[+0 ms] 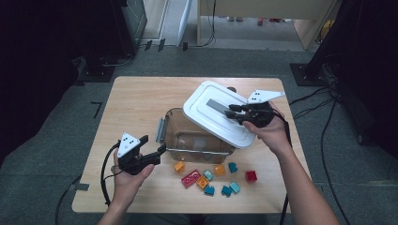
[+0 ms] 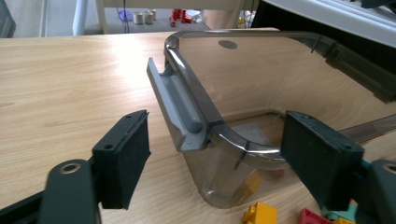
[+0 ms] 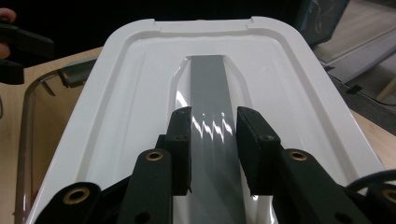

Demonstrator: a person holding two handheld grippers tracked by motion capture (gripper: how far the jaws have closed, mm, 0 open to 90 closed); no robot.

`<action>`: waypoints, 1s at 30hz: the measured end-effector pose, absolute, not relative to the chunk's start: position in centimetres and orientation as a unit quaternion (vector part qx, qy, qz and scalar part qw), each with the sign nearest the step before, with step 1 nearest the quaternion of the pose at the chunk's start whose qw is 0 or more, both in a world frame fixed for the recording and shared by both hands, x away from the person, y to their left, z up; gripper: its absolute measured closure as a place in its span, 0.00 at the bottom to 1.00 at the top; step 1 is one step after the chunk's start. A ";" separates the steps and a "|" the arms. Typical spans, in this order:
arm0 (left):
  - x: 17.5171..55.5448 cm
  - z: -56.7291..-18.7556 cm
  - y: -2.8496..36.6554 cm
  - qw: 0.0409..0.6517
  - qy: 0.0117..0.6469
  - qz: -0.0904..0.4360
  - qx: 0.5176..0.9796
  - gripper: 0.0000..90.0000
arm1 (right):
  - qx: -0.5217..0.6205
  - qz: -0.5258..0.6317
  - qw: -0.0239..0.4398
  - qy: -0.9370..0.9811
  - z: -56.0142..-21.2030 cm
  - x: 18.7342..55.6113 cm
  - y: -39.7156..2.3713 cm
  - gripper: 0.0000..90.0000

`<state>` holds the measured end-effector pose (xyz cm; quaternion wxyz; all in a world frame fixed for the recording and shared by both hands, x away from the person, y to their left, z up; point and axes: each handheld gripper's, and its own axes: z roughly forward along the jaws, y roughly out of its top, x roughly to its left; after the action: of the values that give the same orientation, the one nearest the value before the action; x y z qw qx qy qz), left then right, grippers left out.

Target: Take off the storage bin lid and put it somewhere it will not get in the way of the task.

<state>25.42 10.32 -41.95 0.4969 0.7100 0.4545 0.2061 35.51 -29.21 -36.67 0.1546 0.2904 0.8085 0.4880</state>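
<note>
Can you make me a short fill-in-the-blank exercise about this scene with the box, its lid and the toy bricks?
1. The right gripper grips the white lid by its grey ____.
2. The lid is held tilted above the clear ____, which stands on the wooden table.
3. The jaws of the left gripper stand ____, with nothing pressed between them.
4. The toy bricks lie on the table in front of the box, ____ it.

Missing words: handle; box; open; outside

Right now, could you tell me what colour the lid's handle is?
Grey, set in the white lid; the handle shows best in the right gripper view.
</note>
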 end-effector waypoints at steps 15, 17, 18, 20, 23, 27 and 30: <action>24.2 -42.4 11.8 0.501 0.454 0.213 0.705 0.20 | 0.376 0.482 0.203 0.765 -37.6 34.6 -35.0 0.76; 24.0 -42.7 12.5 0.500 0.460 0.211 0.703 0.20 | 0.387 0.481 0.209 0.758 -37.8 34.5 -35.7 0.76; 23.9 -42.8 12.6 0.500 0.462 0.211 0.702 0.20 | 0.394 0.482 0.210 0.754 -38.0 34.5 -36.1 0.76; 23.7 -43.1 13.0 0.499 0.464 0.211 0.701 0.20 | 0.407 0.479 0.215 0.747 -38.3 34.4 -36.9 0.76; 23.3 -43.5 13.4 0.500 0.465 0.207 0.701 0.20 | 0.425 0.479 0.222 0.735 -38.7 34.3 -38.0 0.76; 22.7 -43.9 13.9 0.502 0.463 0.210 0.700 0.20 | 0.451 0.476 0.230 0.719 -39.2 34.1 -39.3 0.76; 22.4 -44.2 14.1 0.501 0.464 0.210 0.700 0.20 | 0.469 0.472 0.236 0.708 -39.7 34.1 -40.1 0.76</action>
<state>22.35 14.14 -44.20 0.5007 0.7000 0.4640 0.2097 34.13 -40.08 -39.74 0.2361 0.4686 0.7082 0.4723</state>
